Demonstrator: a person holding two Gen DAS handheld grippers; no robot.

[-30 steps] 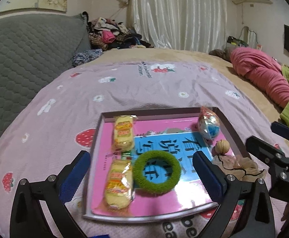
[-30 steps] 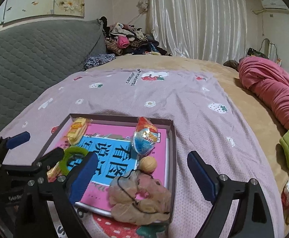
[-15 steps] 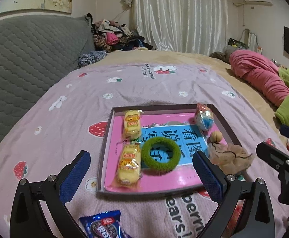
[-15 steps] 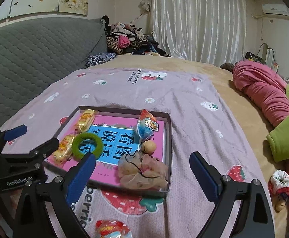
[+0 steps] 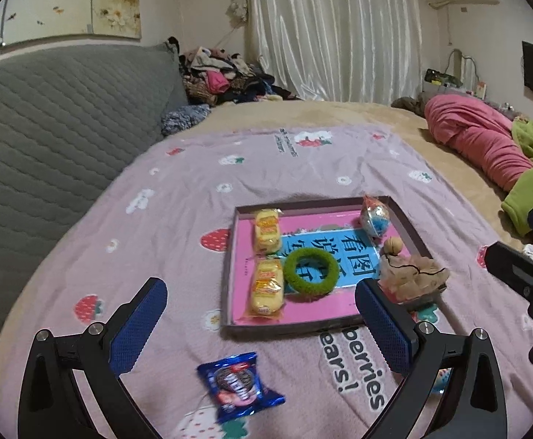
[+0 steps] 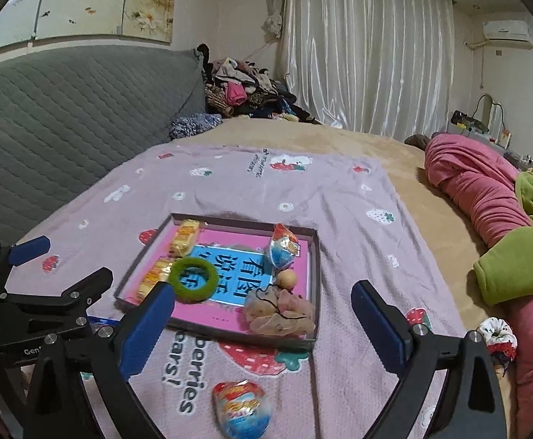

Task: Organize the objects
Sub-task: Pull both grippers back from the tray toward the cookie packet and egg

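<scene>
A shallow tray (image 5: 409,225) with a pink and blue printed floor lies on a lilac strawberry-print blanket (image 5: 274,168) spread over the bed (image 5: 339,113). Inside it, two yellow snack cakes (image 5: 266,234) lie end to end along the left wall, a green fuzzy ring (image 5: 311,271) sits just right of the nearer cake, a clear egg-shaped candy pack (image 5: 375,216) leans in the far right corner, a small round wooden ball (image 5: 393,246) sits below it, and a beige scrunchie (image 5: 413,274) fills the near right corner. The left gripper (image 5: 259,323) hovers over the blanket with jaws released and nothing between them; a blue cookie packet (image 5: 239,386) lies on the blanket below, outside the tray. The right gripper (image 6: 263,323) also hangs clear of everything, its jaws just opened further to wide, holding nothing. A second egg-shaped candy pack (image 6: 242,408) rests on the blanket beneath it, near the tray's front edge. A floral scrunchie (image 6: 497,336) lies off the blanket to the right, beside a pink quilt (image 6: 475,186)
</scene>
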